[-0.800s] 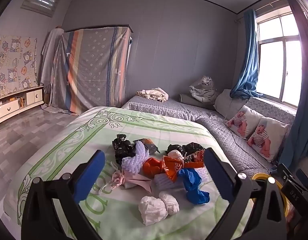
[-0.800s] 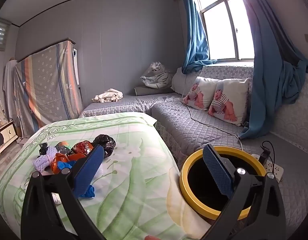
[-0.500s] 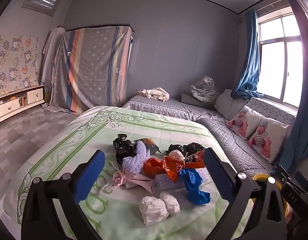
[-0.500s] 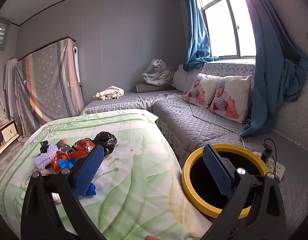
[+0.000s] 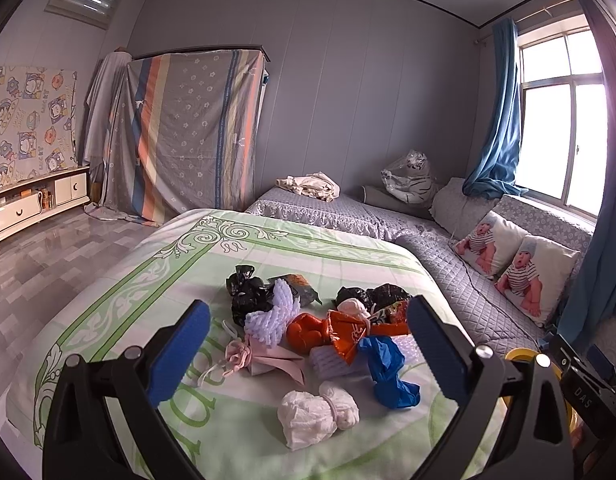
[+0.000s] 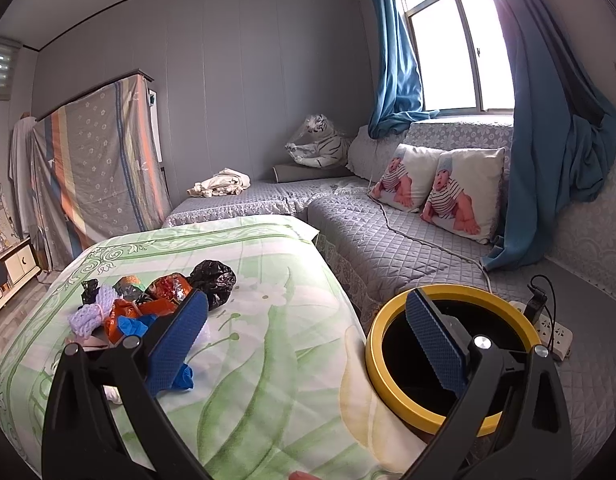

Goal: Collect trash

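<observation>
Green floral bedsheet [image 5: 156, 280] carries the trash pile [image 5: 328, 328]. Since the prior frames both views have shifted only slightly. Left gripper [image 5: 308, 344] and right gripper [image 6: 308, 332] remain spread, empty; the yellow-rimmed bin [image 6: 374, 360] sits right of the pile. Collection not begun.

the bed [image 5: 120, 300] carried a green and white floral cover, spread flat. a cluster of trash lay directly on it, towards the middle. a white knotted bag [image 5: 316, 410] lay nearest the camera, apart from the rest. just behind it lay a blue bag [image 5: 388, 368], touching an orange wrapper [image 5: 344, 332] and a lavender knitted piece [image 5: 272, 316]. a pink bundle [image 5: 248, 358] lay to the left of these. a black bag [image 5: 244, 292] lay at the far left of the cluster, and another black bag [image 6: 214, 278] at its far right. whether the items overlapped further could not be told.
</observation>
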`<state>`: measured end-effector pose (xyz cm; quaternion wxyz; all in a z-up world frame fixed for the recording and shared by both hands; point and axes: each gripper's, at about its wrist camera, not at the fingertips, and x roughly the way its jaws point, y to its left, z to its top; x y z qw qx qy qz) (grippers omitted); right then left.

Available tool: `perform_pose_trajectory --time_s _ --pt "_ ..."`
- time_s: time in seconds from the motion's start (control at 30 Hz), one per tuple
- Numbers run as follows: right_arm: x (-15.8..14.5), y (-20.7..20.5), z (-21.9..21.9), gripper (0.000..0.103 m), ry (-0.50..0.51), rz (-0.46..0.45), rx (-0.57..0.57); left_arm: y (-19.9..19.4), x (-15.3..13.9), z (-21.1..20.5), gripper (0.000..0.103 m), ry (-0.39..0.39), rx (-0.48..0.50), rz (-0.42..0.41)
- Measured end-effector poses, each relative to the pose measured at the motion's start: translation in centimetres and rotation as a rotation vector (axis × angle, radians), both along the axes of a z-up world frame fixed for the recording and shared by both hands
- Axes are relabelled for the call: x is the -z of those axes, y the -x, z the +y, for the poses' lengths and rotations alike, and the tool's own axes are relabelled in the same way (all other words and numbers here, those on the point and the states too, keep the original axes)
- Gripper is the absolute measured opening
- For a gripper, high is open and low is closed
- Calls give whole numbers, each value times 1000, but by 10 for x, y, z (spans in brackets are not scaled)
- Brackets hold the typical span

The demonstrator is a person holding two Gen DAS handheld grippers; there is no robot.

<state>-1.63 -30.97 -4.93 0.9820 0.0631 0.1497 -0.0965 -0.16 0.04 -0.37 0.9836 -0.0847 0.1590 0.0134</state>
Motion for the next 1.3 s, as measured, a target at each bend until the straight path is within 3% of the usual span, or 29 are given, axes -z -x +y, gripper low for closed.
perform_pose_trajectory --time_s 1.3 --pt "2 -1 2 95 -15 8 -11 -5 7 2 95 13 -11 35"
